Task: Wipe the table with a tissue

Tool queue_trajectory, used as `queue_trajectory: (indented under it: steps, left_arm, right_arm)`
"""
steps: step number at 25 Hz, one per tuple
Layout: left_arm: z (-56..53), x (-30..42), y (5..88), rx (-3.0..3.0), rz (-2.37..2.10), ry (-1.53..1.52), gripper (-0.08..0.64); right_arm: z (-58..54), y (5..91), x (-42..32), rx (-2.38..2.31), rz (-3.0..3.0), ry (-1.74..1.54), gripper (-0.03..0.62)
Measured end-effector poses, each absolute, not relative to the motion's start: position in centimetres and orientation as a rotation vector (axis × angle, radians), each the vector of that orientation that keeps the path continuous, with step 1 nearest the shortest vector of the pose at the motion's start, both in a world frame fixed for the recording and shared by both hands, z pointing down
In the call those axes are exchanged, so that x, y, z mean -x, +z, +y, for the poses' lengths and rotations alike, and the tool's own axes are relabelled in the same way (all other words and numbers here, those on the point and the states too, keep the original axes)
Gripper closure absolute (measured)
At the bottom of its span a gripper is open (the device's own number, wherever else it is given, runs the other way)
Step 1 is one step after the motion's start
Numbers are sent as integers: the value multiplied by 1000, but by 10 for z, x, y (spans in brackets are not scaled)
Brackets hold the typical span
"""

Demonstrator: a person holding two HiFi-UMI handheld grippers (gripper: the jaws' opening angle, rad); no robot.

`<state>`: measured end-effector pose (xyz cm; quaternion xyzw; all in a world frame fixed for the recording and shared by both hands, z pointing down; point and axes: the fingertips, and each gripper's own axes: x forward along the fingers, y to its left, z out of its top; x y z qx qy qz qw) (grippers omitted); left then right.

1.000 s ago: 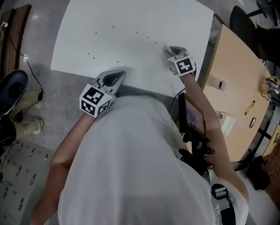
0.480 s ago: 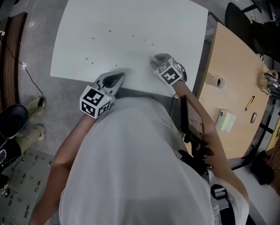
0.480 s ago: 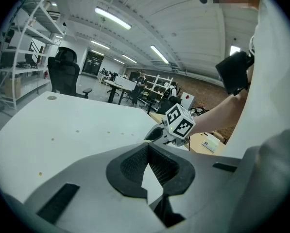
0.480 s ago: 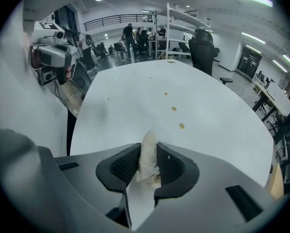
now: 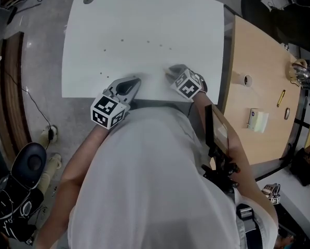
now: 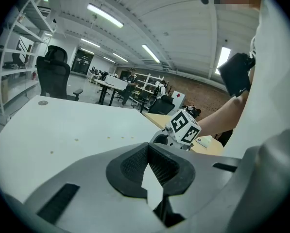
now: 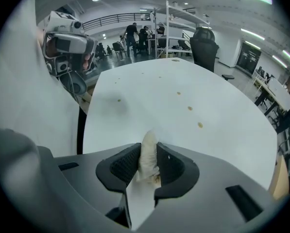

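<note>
As the right hand-held gripper [image 5: 171, 71] pinches the tissue [image 7: 148, 154] at the bench's [image 5: 144, 14] 6 o'clock edge (left hand-held gripper [image 5: 135, 81] closed, empty), wiping seems mid-stroke; next, sweep toward the specks [image 5: 148, 41] at 12 o'clock.

Bright overhead strip lights [image 6: 105, 15], white table [image 5: 144, 25] nearly washed out; gripper views fisheye, black corners, foreground soft at 6 o'clock.
</note>
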<state>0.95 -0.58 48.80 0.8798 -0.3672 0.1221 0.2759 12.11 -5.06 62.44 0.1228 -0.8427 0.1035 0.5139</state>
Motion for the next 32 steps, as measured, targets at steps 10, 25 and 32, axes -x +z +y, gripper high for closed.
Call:
queue_trajectory:
  steps: [10, 25, 32]
  left_arm:
    - [-3, 27, 490, -2434, -870, 329, 555]
    - [-10, 41, 486, -2409, -902, 314, 557]
    - [-18, 44, 490, -2338, -983, 339, 556]
  right_arm:
    - [-67, 583, -134, -681, -2242, 727, 489]
    - [-108, 571, -130, -763, -2197, 586, 489]
    - [-129, 578, -117, -648, -2228, 511, 489]
